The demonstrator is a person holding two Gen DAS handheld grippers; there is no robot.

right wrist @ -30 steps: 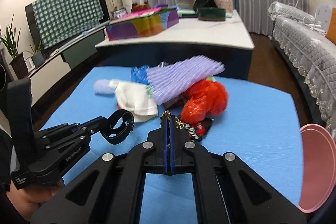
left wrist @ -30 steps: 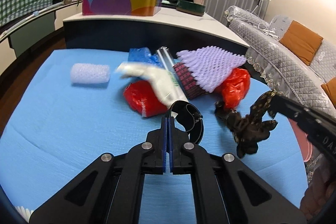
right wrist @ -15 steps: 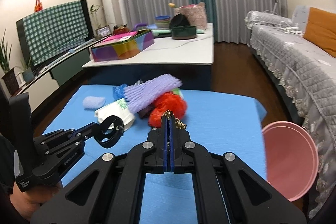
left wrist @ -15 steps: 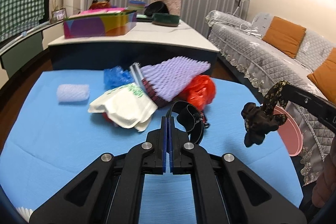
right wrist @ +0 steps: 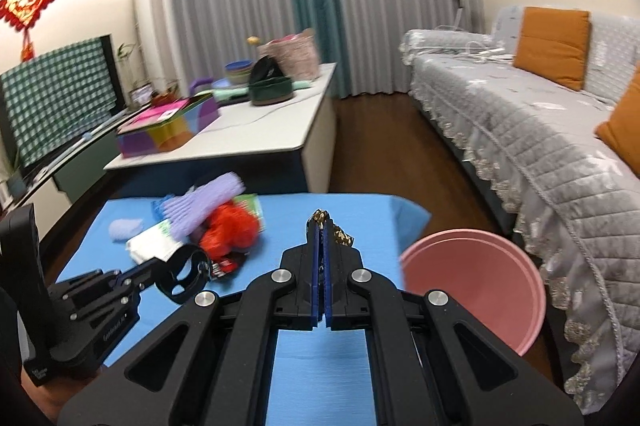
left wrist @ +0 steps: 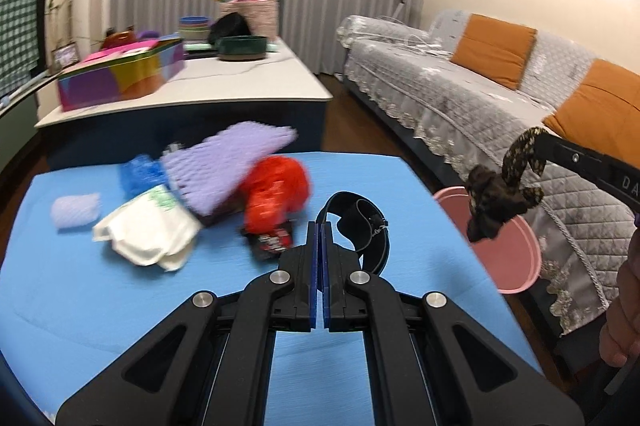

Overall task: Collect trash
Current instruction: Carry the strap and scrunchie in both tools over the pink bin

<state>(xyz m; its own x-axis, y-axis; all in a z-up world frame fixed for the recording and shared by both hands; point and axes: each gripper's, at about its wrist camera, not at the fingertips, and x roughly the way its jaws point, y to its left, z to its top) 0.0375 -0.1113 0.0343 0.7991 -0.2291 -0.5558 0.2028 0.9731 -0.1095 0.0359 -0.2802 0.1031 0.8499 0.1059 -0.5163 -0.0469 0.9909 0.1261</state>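
Observation:
My left gripper [left wrist: 319,226] is shut on a black strap loop [left wrist: 356,226], held above the blue table [left wrist: 80,306]. In the right wrist view that gripper [right wrist: 154,272] and the loop [right wrist: 184,268] sit low at the left. My right gripper [right wrist: 320,226] is shut on a dark gold-patterned scrap [right wrist: 340,234]. From the left wrist view the scrap [left wrist: 496,198] dangles over the pink bin [left wrist: 516,258]. The bin [right wrist: 476,278] stands off the table's right edge. A pile remains on the table: purple foam net [left wrist: 228,162], red bag [left wrist: 276,194], white foam box [left wrist: 148,230].
A blue wrapper [left wrist: 140,172], a small foam sleeve [left wrist: 76,210] and a red-black packet [left wrist: 272,242] also lie on the table. Behind stands a white counter [left wrist: 240,82] with a colourful box [left wrist: 120,74]. A grey sofa [right wrist: 540,130] runs along the right.
Both grippers have swung to the right and risen with their loads. The pile has slid to the left in both views, and the pink bin has come closer.

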